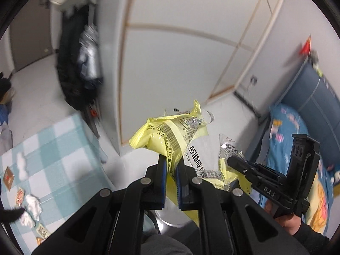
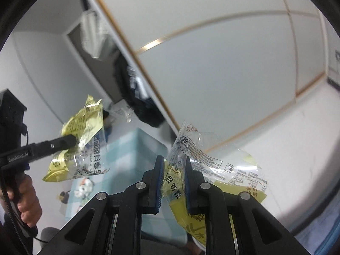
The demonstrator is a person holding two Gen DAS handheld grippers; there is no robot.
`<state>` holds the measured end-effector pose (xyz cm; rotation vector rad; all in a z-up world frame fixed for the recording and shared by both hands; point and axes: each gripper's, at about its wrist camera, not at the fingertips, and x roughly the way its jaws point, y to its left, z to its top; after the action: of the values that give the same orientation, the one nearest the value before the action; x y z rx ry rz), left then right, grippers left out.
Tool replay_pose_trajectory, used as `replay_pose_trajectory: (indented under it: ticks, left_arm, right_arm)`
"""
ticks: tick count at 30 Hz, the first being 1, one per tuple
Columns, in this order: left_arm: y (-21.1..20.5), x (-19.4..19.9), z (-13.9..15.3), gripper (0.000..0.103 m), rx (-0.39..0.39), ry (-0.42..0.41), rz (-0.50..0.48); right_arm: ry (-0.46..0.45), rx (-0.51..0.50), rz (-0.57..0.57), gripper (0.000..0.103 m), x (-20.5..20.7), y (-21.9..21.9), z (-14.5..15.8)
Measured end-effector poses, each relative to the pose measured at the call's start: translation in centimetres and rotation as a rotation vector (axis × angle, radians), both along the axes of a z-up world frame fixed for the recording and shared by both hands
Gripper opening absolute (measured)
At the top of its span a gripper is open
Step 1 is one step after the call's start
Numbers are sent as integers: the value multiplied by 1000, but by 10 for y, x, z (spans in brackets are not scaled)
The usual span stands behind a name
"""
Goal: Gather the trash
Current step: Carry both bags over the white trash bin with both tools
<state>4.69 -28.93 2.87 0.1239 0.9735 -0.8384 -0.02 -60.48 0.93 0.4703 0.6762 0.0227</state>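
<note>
My left gripper (image 1: 171,163) is shut on a yellow and clear snack wrapper (image 1: 170,133) and holds it up in the air. It also shows in the right wrist view (image 2: 82,133), with the left gripper (image 2: 74,141) at the left. My right gripper (image 2: 174,161) is shut on a second clear and yellow wrapper (image 2: 212,165), also held in the air. The right gripper (image 1: 230,160) shows at the right of the left wrist view, with its wrapper (image 1: 228,148) partly hidden behind the first.
A table with a blue checked cloth (image 1: 53,148) lies lower left, with white tissue scraps (image 1: 31,206) and small packets (image 1: 8,176) on it. A white wardrobe (image 1: 180,53) stands ahead. A bed with blue bedding (image 1: 293,127) is at the right. Dark clothes (image 1: 78,68) hang at the left.
</note>
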Motion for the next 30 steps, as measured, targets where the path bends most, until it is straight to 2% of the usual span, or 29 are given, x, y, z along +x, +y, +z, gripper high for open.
replay_pose_trajectory:
  ticks: [6, 9, 13, 16, 22, 24, 27, 30]
  left_arm:
    - [-56, 2, -53, 4, 252, 61, -116]
    - [-77, 1, -84, 4, 339, 109, -187]
    - [-96, 0, -131, 4, 464, 228, -239]
    - [-105, 2, -166, 4, 529, 284, -264]
    - [-119, 10, -223, 4, 611, 443, -313]
    - [-125, 6, -234, 4, 640, 484, -341]
    - [-131, 6, -246, 4, 669, 486, -356]
    - [-133, 8, -259, 4, 683, 523, -350]
  right_arm:
    - [97, 78, -65, 16, 0, -21, -59]
    - [152, 139, -83, 16, 5, -27, -87]
    - [199, 307, -150, 16, 8, -38, -129]
    - [216, 456, -214, 16, 10, -52, -164]
    - [221, 626, -297, 16, 15, -66, -206]
    - [223, 655, -324, 17, 14, -69, -217]
    - [253, 685, -366, 18, 13, -69, -234]
    - [285, 695, -380, 20, 8, -72, -249]
